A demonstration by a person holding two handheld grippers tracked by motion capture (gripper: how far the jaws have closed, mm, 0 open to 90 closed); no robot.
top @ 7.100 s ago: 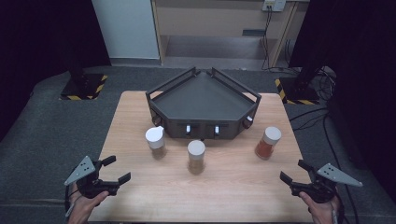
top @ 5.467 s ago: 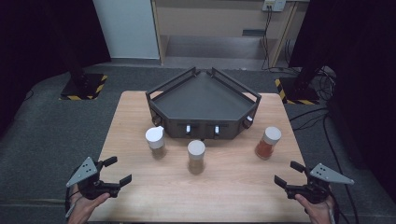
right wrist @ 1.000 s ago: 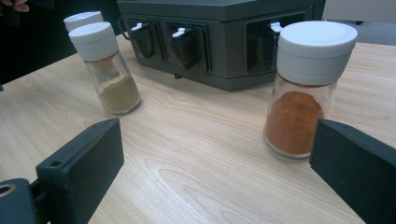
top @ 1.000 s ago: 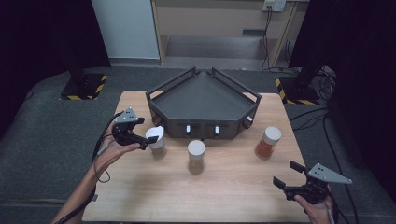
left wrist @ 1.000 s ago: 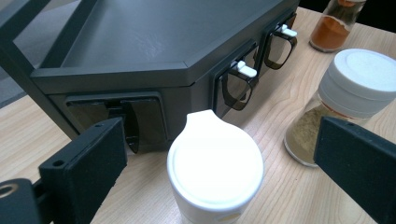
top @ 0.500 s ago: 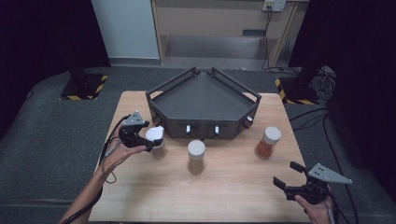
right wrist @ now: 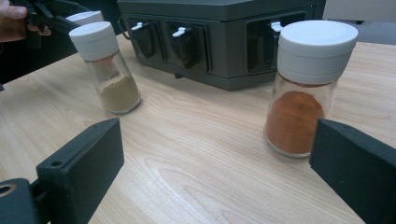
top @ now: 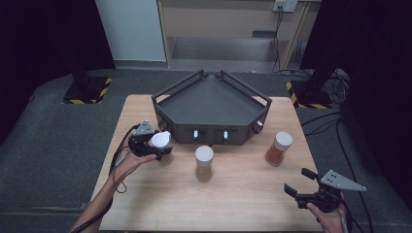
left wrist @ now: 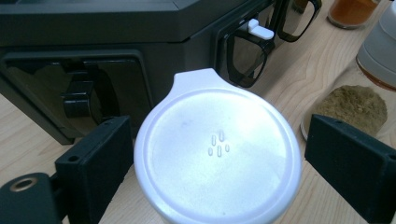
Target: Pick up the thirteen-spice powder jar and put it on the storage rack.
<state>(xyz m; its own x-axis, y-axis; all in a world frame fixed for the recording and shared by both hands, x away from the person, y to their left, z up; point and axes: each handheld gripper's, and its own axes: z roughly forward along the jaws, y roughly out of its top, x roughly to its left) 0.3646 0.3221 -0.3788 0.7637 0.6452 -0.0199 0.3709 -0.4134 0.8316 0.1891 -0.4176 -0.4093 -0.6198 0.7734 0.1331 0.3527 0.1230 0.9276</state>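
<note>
the white lid (left wrist: 217, 156) hides its jar's contents; whether the pads (left wrist: 95, 161) touch it is unclear.

Dim room around a lit wooden table

The light wooden table (top: 160, 204) stands on grey carpet (top: 43, 160). At eleven o'clock a pale panel (top: 131, 29) leans against the back; at twelve a beige cabinet (top: 218, 24). Yellow-black striped bases (top: 87, 92) sit at ten and two, with cables (top: 335, 82) at two. Both sides fade into darkness.
</note>
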